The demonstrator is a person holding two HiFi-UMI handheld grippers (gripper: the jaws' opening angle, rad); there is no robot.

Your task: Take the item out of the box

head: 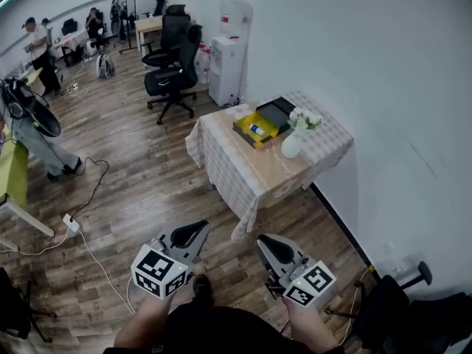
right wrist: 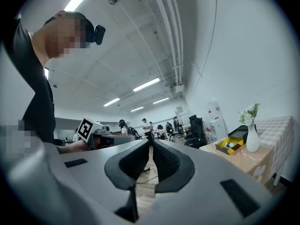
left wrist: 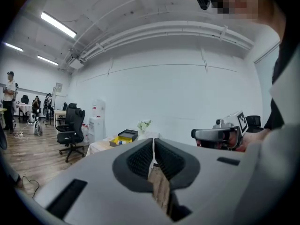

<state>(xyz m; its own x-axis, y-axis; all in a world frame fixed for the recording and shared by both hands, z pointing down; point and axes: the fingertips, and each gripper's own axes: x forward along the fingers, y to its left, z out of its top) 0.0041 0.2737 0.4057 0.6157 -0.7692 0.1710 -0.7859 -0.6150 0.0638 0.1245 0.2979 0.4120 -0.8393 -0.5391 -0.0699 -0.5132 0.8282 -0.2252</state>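
Nearest the person, the left gripper and the right gripper are held side by side above the wooden floor, each bearing its cube of square markers. In the left gripper view, the left gripper has its jaws pressed together with nothing between them. The right gripper view shows the right gripper closed as well, and empty.

Farther off stands a small table draped in a checked cloth. On its far left part lies an open yellow-lined cardboard box, with its black lid just beside it on the far side. A small white-and-blue item lies inside the box, well apart from both grippers. A white vase holding white flowers stands just right of the box.

Only the head view looks down into the box. The left gripper view shows the box side-on, its contents hidden, with the right gripper alongside. The right gripper view catches the box at a low angle beside the vase. Beyond the table stand a white water dispenser and a black office chair.
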